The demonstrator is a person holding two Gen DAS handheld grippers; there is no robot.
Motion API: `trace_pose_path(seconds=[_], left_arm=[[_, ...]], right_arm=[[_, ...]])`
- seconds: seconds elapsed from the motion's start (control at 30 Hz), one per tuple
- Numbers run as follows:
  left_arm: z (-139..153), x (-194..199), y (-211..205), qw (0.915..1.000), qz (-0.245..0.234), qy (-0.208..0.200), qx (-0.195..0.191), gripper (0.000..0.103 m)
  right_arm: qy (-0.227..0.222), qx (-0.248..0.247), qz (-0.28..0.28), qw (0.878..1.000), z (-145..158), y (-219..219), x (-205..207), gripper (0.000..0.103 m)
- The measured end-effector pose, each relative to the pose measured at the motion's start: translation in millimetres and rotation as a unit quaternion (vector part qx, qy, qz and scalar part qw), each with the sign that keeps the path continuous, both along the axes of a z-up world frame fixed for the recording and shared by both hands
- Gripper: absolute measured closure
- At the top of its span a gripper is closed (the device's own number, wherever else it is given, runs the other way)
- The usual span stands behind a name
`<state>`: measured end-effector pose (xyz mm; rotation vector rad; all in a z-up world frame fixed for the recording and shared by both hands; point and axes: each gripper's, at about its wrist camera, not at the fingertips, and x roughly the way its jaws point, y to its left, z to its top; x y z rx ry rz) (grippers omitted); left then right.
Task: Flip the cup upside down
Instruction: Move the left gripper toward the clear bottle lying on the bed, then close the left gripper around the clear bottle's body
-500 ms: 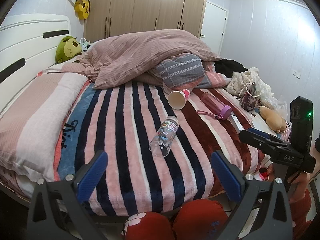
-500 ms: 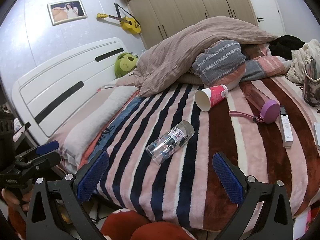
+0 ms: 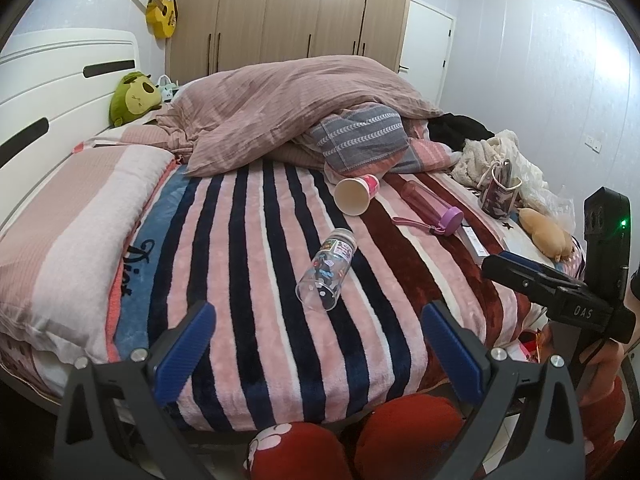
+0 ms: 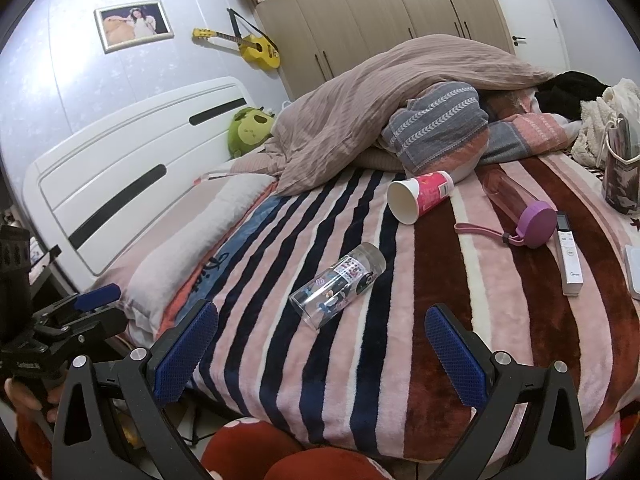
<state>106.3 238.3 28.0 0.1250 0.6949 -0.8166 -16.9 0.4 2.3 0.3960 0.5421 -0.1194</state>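
A clear glass cup with cartoon stickers (image 3: 327,275) lies on its side on the striped blanket (image 3: 248,264), mouth toward me; it also shows in the right wrist view (image 4: 338,284). A pink and white paper cup (image 3: 356,194) lies on its side farther back, also in the right wrist view (image 4: 418,196). My left gripper (image 3: 318,350) is open and empty, short of the bed's near edge. My right gripper (image 4: 322,350) is open and empty too, a little short of the clear cup. Each gripper shows at the other view's edge.
A pink bottle with a purple lid (image 4: 520,208) and a white remote (image 4: 570,256) lie right of the cups. A heaped duvet (image 3: 288,104) and grey pillow (image 3: 360,140) fill the back. A long pillow (image 3: 68,232) lies on the left. A bag (image 3: 500,196) stands at right.
Both grippers have shifted very slightly; the scene is nearly the same. The cups have not moved.
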Motion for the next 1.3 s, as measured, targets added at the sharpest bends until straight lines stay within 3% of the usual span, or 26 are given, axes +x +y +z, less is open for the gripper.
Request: trace_pose_path(seconds=[0.23,0.5,0.87,1.03,1.17,1.23,1.3], left_arm=[[-14.7,1.6,-7.7,0.9999,-0.009,0.004,0.008,0.001],[-39.2,38.5,-49.5,0.9988,-0.021,0.024,0.038,0.001],[-115.0,118.9,-139.2,0.9913,-0.063,0.063,0.096,0.001],[-143.7,137.8,-166.3,0.9872,-0.082,0.079,0.112,0.003],[-163.4,147.1,-182.0,0.9834,-0.089,0.093,0.128,0.021],[-169.9,146.8,-184.0,0.9828,-0.093,0.103,0.122,0.026],[-170.1,142.5,-182.7,0.9831,-0.108,0.102,0.107,0.038]], right_arm=[[-0.001,0.003,-0.007,1.0,-2.5,-8.0,-5.1,0.0],[0.013,0.021,-0.012,1.0,-26.9,-36.1,15.9,0.0],[0.043,0.038,-0.002,0.998,-86.6,-83.7,76.5,0.0],[0.057,0.054,-0.003,0.997,-111.4,-98.8,92.1,0.0],[0.069,0.06,-0.005,0.996,-125.9,-104.0,103.6,0.0],[0.074,0.061,-0.004,0.995,-130.1,-104.6,107.3,0.0],[0.075,0.068,-0.002,0.995,-133.7,-104.4,110.7,0.0]])
